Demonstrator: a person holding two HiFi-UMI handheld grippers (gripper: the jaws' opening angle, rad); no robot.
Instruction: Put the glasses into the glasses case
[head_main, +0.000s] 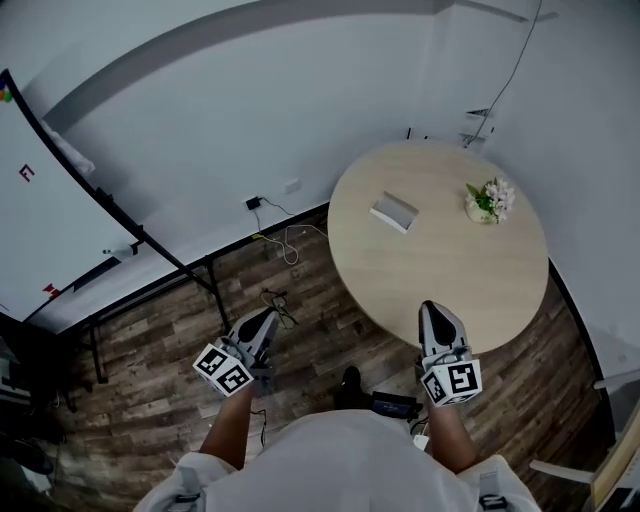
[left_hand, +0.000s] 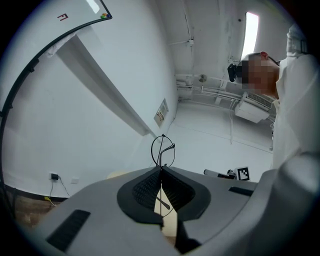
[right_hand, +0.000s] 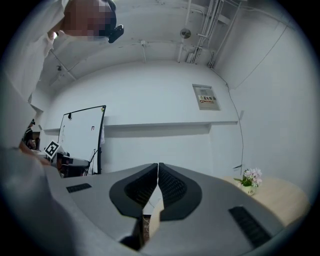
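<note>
My left gripper (left_hand: 161, 170) is shut on thin wire-framed glasses (left_hand: 163, 149), which stick up from between its closed jaws in the left gripper view. In the head view that gripper (head_main: 266, 320) hovers over the wooden floor, left of the round table (head_main: 500, 290); the glasses are too thin to make out there. The pale glasses case (head_main: 394, 211) lies closed on the far-left part of the tabletop. My right gripper (head_main: 433, 310) is at the table's near edge, and its jaws (right_hand: 158, 166) are shut with nothing between them.
A small pot of pink flowers (head_main: 491, 199) stands on the table's right side and also shows as flowers (right_hand: 249, 178) in the right gripper view. A whiteboard on a black stand (head_main: 110, 215) is at the left. Cables (head_main: 285, 240) trail on the floor by the wall.
</note>
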